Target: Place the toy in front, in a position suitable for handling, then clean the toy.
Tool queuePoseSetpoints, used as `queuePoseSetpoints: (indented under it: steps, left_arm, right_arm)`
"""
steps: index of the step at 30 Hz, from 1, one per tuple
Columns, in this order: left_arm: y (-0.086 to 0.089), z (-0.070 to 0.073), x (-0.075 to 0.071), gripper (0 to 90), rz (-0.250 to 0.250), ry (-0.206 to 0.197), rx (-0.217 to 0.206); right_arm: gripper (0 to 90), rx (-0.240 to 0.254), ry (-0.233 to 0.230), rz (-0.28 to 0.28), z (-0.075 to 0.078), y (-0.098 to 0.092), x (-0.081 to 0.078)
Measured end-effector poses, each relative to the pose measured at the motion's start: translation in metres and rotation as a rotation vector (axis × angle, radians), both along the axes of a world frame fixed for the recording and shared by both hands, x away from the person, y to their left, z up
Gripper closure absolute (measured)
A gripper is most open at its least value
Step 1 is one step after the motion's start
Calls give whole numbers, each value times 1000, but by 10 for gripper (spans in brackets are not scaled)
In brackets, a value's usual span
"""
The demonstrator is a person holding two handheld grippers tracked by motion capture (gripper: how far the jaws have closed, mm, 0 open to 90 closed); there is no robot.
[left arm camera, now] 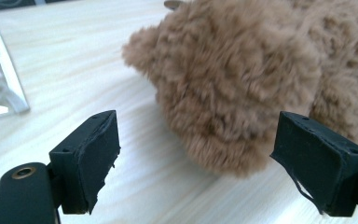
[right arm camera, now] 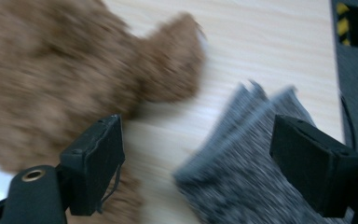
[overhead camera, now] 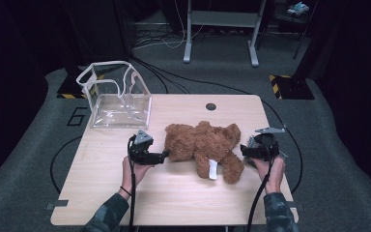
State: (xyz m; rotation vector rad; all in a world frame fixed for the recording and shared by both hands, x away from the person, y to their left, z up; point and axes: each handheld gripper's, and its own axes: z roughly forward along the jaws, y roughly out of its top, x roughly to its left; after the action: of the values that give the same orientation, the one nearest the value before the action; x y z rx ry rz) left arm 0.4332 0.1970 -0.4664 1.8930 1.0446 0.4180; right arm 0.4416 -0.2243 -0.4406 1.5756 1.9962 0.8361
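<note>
A brown teddy bear (overhead camera: 203, 145) lies across the middle of the wooden table (overhead camera: 101, 193), with a white tag (overhead camera: 213, 170) on its near side. My left gripper (overhead camera: 164, 155) is at the bear's left end and stands open. In the left gripper view a rounded furry part of the bear (left arm camera: 242, 79) lies between the jaws, with no pad pressing on it. My right gripper (overhead camera: 244, 150) is open at the bear's right end. In the blurred right gripper view a grey knitted cloth (right arm camera: 242, 177) lies between the jaws of that gripper (right arm camera: 196, 168), next to the bear (right arm camera: 65, 70).
A clear plastic bag with white trim (overhead camera: 118, 96) stands open at the table's far left corner, and its edge (left arm camera: 0, 70) shows in the left gripper view. A round cable hole (overhead camera: 211, 106) sits near the far edge. Cables and a desk frame (overhead camera: 221, 29) lie beyond the table.
</note>
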Motion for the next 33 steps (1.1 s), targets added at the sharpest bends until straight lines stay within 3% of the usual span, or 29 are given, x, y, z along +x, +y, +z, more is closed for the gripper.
queuePoseSetpoints:
  steps: [6,11,15,17,23,26,29,31,33]
  left_arm:
    - [11,-12,0,111,12,60,6]
    - [12,-17,-1,106,15,68,-3]
    - [12,-20,-1,106,10,69,19]
    - [13,-22,-1,105,9,71,24]
    - [19,-33,-1,104,36,84,44]
    - [22,-41,0,96,39,109,70]
    - [23,-47,1,83,43,134,82]
    - [23,-48,2,69,56,133,70]
    - [23,-50,4,64,51,132,87]
  right_arm:
    - [155,-10,62,-89,-23,-24,4]
    - [170,-15,125,-130,-40,-32,10]
    - [242,-32,166,-127,-55,-34,14]
    - [275,-15,181,-142,-60,-34,14]
    - [533,29,150,-125,-62,-40,10]
    - [665,70,139,-131,-63,-42,6]
    - [719,82,131,-128,-63,-42,5]
    - [736,74,129,-132,-61,-41,4]
    - [743,73,110,-133,-56,-41,3]
